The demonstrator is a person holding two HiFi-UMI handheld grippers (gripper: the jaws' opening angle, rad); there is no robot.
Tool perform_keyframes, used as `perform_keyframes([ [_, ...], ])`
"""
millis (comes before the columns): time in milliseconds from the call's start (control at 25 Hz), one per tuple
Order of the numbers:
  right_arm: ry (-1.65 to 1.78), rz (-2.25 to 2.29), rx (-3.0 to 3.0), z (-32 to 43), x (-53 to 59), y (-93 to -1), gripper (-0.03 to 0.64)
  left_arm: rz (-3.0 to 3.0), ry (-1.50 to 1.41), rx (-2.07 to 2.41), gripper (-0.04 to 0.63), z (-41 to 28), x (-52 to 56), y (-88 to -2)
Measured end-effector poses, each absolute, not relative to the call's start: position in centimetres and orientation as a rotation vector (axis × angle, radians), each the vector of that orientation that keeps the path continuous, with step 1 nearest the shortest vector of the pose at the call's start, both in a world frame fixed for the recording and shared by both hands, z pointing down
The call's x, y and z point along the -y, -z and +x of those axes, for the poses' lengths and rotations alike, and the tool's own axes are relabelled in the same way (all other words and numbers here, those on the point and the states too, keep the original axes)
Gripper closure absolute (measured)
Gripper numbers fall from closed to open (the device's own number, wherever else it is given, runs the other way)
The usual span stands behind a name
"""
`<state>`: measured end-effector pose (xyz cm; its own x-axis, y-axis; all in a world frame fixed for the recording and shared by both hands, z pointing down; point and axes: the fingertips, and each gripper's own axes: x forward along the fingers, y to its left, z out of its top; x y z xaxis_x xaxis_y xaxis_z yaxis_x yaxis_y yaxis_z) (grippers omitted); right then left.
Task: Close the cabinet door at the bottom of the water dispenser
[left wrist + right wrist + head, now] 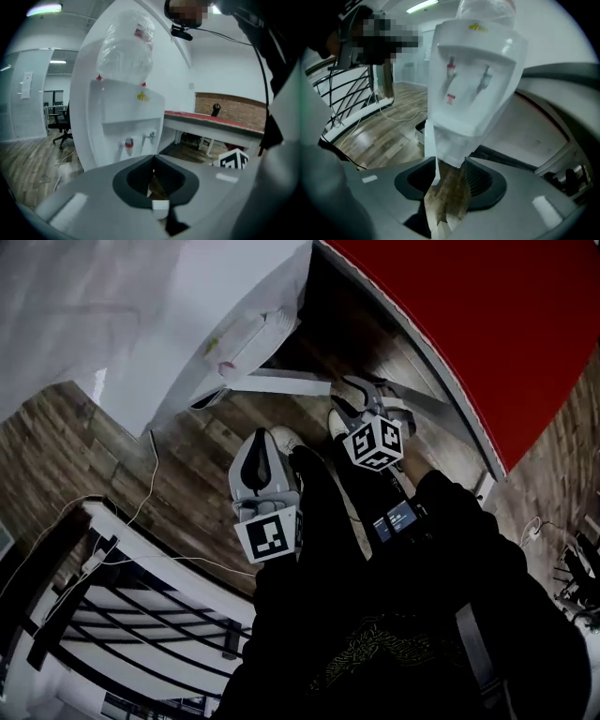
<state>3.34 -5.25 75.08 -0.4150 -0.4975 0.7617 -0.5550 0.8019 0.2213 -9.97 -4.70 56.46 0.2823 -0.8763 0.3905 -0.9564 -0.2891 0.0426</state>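
Observation:
The white water dispenser (234, 338) stands on the wood floor, a clear bottle on top (125, 51). Its bottom cabinet door (281, 383) hangs open, swung out from the base. In the right gripper view the door (431, 145) shows edge-on below the taps (466, 77). My right gripper (451, 165) is open and points down at the door's lower edge, with only floor seen between the jaws; it sits near the door (354, 395). My left gripper (259, 454) stays further back, its jaws (152, 171) closed to a thin slit with nothing in them.
A red-topped table (487, 324) runs along the right of the dispenser. A white and black railed rack (141, 615) stands at lower left, with a white cable (150, 474) on the floor. An office chair (62, 124) is far off.

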Motion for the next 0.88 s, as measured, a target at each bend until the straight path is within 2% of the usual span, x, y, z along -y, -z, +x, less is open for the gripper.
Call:
perform_keyframes([
  [160,-0.089,0.654,2.038,3.7,3.6,-83.2,0.419,2.263,-0.456,1.66,0.588,-9.1,5.1,-61.7],
  [320,-0.112,0.653,2.026,3.9,3.1,-88.2,0.381,2.236,-0.486,1.647,0.588,-9.0,4.0,-64.6],
  [600,-0.128,0.66,2.044,3.2,3.7,-90.5,0.368,2.199,-0.556,1.646,0.588,-8.0,2.2,-67.9],
  [760,-0.145,0.634,2.043,2.1,3.5,-90.9,0.4,2.157,-0.651,1.658,0.588,-8.4,2.8,-70.2],
  [880,-0.154,0.626,2.046,1.8,4.1,-91.2,0.399,2.14,-0.655,1.656,0.588,-8.3,3.6,-70.5],
])
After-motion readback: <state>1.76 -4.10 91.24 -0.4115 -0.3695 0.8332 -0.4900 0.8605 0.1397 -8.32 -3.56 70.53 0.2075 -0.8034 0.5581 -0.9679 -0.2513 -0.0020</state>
